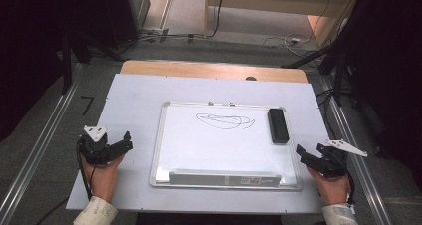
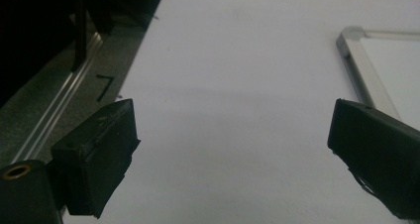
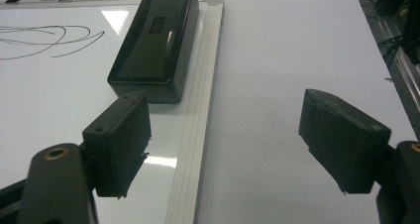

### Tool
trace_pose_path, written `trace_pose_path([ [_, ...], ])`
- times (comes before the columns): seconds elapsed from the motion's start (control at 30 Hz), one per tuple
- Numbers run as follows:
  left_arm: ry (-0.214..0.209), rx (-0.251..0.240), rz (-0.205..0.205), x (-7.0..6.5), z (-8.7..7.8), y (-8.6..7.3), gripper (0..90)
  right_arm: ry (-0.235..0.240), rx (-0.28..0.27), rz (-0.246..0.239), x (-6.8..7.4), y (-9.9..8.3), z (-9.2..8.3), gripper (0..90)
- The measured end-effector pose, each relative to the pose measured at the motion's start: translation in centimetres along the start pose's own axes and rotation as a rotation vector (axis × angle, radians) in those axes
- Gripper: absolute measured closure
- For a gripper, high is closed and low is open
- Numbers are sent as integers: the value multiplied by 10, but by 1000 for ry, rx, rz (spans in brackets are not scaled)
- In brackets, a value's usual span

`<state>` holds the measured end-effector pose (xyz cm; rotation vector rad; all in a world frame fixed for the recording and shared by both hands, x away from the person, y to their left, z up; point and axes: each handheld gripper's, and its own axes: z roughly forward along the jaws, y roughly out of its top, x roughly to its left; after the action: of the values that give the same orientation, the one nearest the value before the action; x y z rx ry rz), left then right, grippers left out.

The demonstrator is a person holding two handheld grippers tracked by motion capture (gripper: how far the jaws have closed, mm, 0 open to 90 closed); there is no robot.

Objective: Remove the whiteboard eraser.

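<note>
As laid out from the left edge of the worktop [image 1: 134, 93]: left gripper [image 1: 127, 140], jaws wide, holding nothing, resting over bare surface just off the whiteboard [image 1: 164, 150] frame. Whiteboard, centre, flat, metal-framed, tray strip along its near edge. Scribble [image 1: 226, 120], black loops in the upper middle of the board. Eraser [image 1: 278, 125], black, lying lengthwise on the board against the right frame, to the right of the scribble and apart from it. Right gripper [image 1: 301, 152], jaws wide, empty, near the board's lower right corner, pointed toward the eraser's near end [image 3: 153, 40]. Likely work: picking up the eraser to wipe the scribble. Risks, as judged: a jaw catching the raised frame beside the eraser; a grip on the glossy rounded top slipping; the unheld board sliding under wiping pressure.
</note>
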<state>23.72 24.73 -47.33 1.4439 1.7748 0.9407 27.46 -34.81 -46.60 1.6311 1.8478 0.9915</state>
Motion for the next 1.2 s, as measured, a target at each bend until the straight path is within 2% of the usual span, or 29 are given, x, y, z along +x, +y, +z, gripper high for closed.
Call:
trace_pose_path([
  [0.13, -36, -5, -29, -4, -4, 1, 56, 2, -8, -6, 5, 3, 0, 183],
  [0.3, -62, -5, -15, -12, -7, 0, 56, 7, -6, -15, 11, 9, 6, 182],
  [0.37, -64, -8, -5, -15, -7, 0, 56, 17, -1, -14, 14, 12, 10, 182],
  [0.57, -74, -4, 7, -19, -7, -2, 56, 28, 17, -54, 32, 24, 28, 182],
  [0.73, -70, -5, 1, -18, -6, -2, 56, 10, 13, -63, 43, 34, 42, 183],
  [1.0, -72, -3, 2, -17, -5, -2, 56, -11, 16, -66, 52, 47, 62, 183],
  [1.2, -75, 0, -2, -17, -4, -3, 56, -16, 14, -43, 55, 57, 79, 187],
])
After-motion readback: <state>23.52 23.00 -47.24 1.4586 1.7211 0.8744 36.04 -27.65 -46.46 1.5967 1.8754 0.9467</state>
